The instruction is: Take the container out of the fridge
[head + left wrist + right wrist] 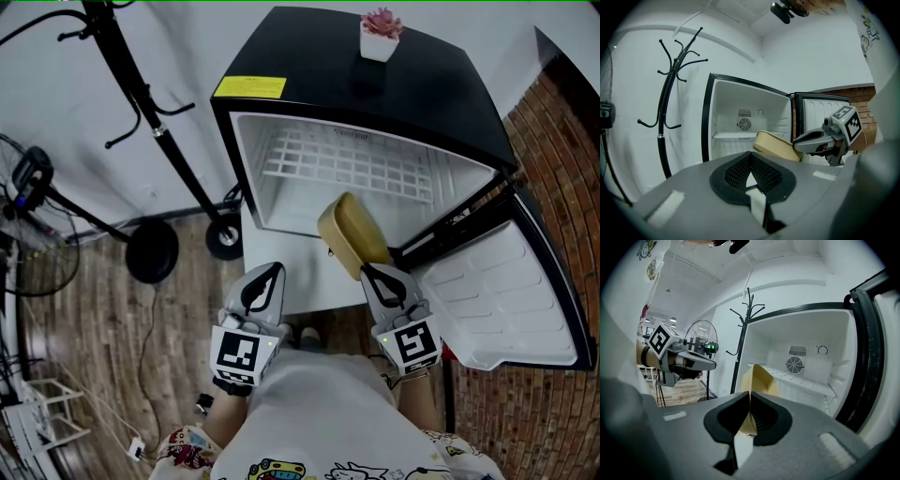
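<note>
While the black fridge (375, 84) stands with its door (506, 291) swung open, the tan container (352, 230) is gripped at its mouth.

A coat stand (141, 103) is seen left of the fridge, and a wire shelf (347, 164) inside it. The container is held tilted before the lower opening, near the hinge side; whether it is fully clear of the cabinet cannot be told. Its thin rim is pinched between the narrow jaws of the right gripper (375, 272), a contact shown plainly only in the right gripper view. The left gripper (272, 270) is held well apart from the container, its jaws closed together on nothing, as its own view shows. The potted plant (380, 36) on the fridge top is shown by the head view alone, the round vent (744, 124) on the rear wall by the gripper views alone.
</note>
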Available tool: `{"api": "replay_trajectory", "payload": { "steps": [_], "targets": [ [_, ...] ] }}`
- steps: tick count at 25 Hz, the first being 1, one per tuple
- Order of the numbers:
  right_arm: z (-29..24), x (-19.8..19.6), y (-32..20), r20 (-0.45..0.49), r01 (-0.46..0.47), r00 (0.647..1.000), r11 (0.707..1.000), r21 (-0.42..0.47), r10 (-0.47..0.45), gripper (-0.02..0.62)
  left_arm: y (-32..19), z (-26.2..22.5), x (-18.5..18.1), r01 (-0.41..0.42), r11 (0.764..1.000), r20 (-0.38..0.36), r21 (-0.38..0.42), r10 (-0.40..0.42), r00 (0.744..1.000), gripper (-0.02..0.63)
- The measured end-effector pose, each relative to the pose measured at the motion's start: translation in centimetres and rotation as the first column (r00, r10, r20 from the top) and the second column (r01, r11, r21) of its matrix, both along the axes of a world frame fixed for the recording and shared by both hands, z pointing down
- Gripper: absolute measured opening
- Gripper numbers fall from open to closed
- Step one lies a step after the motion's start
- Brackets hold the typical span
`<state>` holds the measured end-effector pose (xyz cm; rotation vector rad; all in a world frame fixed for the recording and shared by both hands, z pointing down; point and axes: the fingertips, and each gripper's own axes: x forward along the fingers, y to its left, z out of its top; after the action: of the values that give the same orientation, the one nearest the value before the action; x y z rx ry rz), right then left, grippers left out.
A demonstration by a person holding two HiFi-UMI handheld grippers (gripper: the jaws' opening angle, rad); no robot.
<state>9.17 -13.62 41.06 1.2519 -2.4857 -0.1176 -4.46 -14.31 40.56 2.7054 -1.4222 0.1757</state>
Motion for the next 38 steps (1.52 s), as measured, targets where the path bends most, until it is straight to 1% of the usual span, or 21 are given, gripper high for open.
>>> {"api": "replay_trajectory", "payload": {
  "steps": [6, 10, 13, 15, 17, 20, 23, 26, 29, 30, 33, 36, 38],
  "targets": [
    [-0.3, -0.1, -0.1, 0.015, 0.006, 1.0, 1.0, 0.0, -0.006, 0.017, -0.2, -0.6, 0.0, 0.003, 1.0, 0.011, -0.006, -0.003, 1.0, 0.002],
    [-0.3, 0.0, -0.4, 0.015, 0.008, 1.0, 1.0, 0.0, -0.008, 0.017, -0.4, -0.6, 0.0, 0.001, 1.0, 0.003, 0.019, -0.001, 1.0, 0.002],
    [-0.4, 0.0, -0.6, 0.019, 0.009, 1.0, 1.0, 0.0, -0.009, 0.017, -0.4, -0.4, 0.0, 0.002, 1.0, 0.018, -0.018, -0.002, 1.0, 0.002],
    [-0.4, 0.0, -0.6, 0.019, 0.01, 1.0, 1.0, 0.0, -0.01, 0.017, -0.5, -0.4, -0.1, 0.009, 1.0, 0.009, 0.009, -0.009, 1.0, 0.002],
    [-0.4, -0.1, -0.6, 0.019, 0.01, 1.0, 1.0, 0.001, -0.01, 0.017, -0.6, -0.3, -0.2, 0.014, 1.0, 0.006, 0.015, -0.014, 1.0, 0.002],
    [-0.4, -0.1, -0.6, 0.026, 0.012, 1.0, 1.0, 0.0, -0.012, 0.017, -0.5, 0.0, -0.1, 0.012, 1.0, 0.004, -0.006, -0.012, 1.0, 0.002],
    [-0.4, -0.2, -0.7, 0.029, 0.015, 0.999, 1.0, 0.0, -0.015, 0.017, -0.6, 0.0, -0.1, 0.015, 1.0, 0.014, -0.011, -0.014, 1.0, 0.002],
    [-0.4, -0.2, -0.7, 0.029, 0.016, 0.999, 1.0, 0.0, -0.016, 0.017, -0.5, -0.3, -0.3, 0.025, 0.999, 0.036, -0.048, -0.023, 0.999, 0.002],
    [-0.3, -0.2, -0.8, 0.031, 0.016, 0.999, 1.0, -0.002, -0.016, 0.017, -0.9, -0.3, -0.4, 0.024, 1.0, 0.013, 0.01, -0.024, 1.0, 0.002],
    [-0.3, -0.2, -0.8, 0.03, 0.017, 0.999, 1.0, -0.002, -0.017, 0.017, -0.9, -0.2, -0.4, 0.024, 1.0, 0.012, 0.016, -0.024, 1.0, 0.002],
    [-0.4, -0.3, -0.8, 0.033, 0.018, 0.999, 1.0, -0.003, -0.018, 0.017, -0.9, -0.4, -0.4, 0.022, 1.0, 0.023, -0.006, -0.022, 0.999, 0.002],
    [-0.4, -0.4, -0.9, 0.033, 0.023, 0.999, 1.0, -0.001, -0.023, 0.017, -1.2, -1.0, -0.3, 0.018, 0.999, 0.007, 0.035, -0.018, 1.0, 0.002],
    [-0.6, -0.4, -0.9, 0.028, 0.028, 0.999, 1.0, 0.005, -0.029, 0.017, -1.3, -1.0, -0.3, 0.018, 0.999, 0.006, 0.04, -0.018, 1.0, 0.002]
  ]
}}
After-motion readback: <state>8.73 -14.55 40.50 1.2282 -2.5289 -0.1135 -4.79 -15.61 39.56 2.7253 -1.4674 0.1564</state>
